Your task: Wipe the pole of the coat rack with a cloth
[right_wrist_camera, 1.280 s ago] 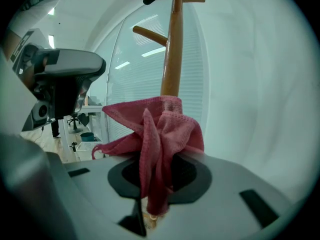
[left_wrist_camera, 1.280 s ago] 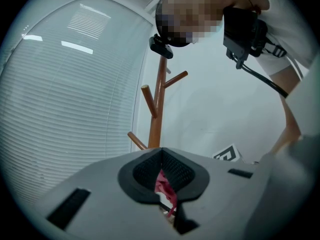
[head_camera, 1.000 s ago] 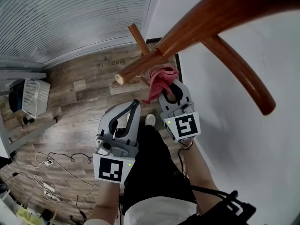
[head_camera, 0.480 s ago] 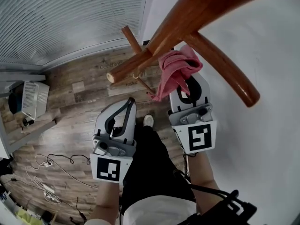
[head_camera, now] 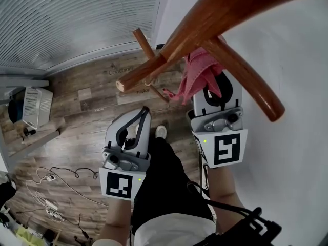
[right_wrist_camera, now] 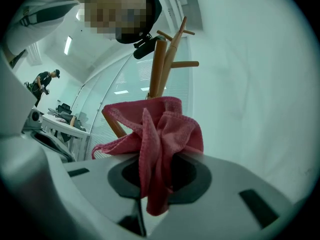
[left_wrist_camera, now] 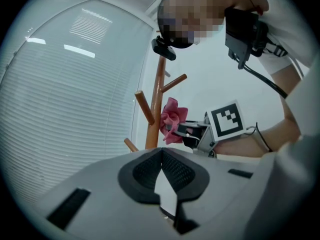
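The cloth (head_camera: pixel 197 75) is pinkish red, the coat rack pole (head_camera: pixel 218 9) glossy reddish-brown wood. Both the left gripper (head_camera: pixel 138 117) and right gripper (head_camera: pixel 211 88) are pale grey with black-and-white square markers, over grey-brown floor (head_camera: pixel 82 122) planks.

White slatted blinds (head_camera: pixel 77 19) cover the window. Wood-plank floor (head_camera: pixel 87 111) carries a white perforated basket (head_camera: pixel 36 106) at left and loose cables (head_camera: pixel 64 181) nearer. White wall (head_camera: pixel 300 60) at right.

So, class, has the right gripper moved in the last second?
Yes. The right gripper, jaws shut on the pink cloth, has risen up the pole, away from the low peg.
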`<state>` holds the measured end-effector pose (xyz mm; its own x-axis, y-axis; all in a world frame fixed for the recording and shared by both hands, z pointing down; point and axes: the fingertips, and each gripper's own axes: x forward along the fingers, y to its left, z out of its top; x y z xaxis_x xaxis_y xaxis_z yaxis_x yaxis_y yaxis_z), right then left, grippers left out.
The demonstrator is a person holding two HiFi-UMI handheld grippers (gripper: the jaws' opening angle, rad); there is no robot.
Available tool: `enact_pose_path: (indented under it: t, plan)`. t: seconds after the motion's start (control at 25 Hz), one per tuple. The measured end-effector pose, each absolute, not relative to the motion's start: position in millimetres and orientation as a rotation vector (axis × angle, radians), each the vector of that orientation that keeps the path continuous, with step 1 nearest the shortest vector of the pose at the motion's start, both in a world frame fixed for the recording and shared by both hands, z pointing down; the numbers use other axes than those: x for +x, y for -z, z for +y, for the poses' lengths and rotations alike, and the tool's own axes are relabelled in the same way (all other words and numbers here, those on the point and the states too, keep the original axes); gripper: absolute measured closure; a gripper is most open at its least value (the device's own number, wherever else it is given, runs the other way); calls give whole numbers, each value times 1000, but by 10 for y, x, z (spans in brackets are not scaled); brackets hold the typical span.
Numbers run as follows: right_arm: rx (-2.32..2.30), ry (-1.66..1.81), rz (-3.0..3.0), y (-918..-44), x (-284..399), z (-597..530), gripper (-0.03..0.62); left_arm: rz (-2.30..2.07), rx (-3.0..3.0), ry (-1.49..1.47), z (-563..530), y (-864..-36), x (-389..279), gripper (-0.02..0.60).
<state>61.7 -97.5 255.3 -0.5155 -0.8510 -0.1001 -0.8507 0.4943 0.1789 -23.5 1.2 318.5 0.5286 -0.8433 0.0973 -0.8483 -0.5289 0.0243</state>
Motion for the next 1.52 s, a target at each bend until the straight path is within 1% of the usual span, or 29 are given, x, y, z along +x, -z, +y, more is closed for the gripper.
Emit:
enact_pose_path:
  t: [0.28, 0.96, 1.52]
  plan:
    - [1575, 270, -2762, -2473, 531, -987, 508, -1486, 2687, -118, 7, -3195, -253, 568]
    - [1455, 180, -2751, -2938, 469, -933, 508, -1502, 2661, -116, 12, -3277, -292, 568]
    - [1456, 18, -2718, -3384, 401, -928, 508, -1493, 2646, -128, 37, -3362, -301, 568]
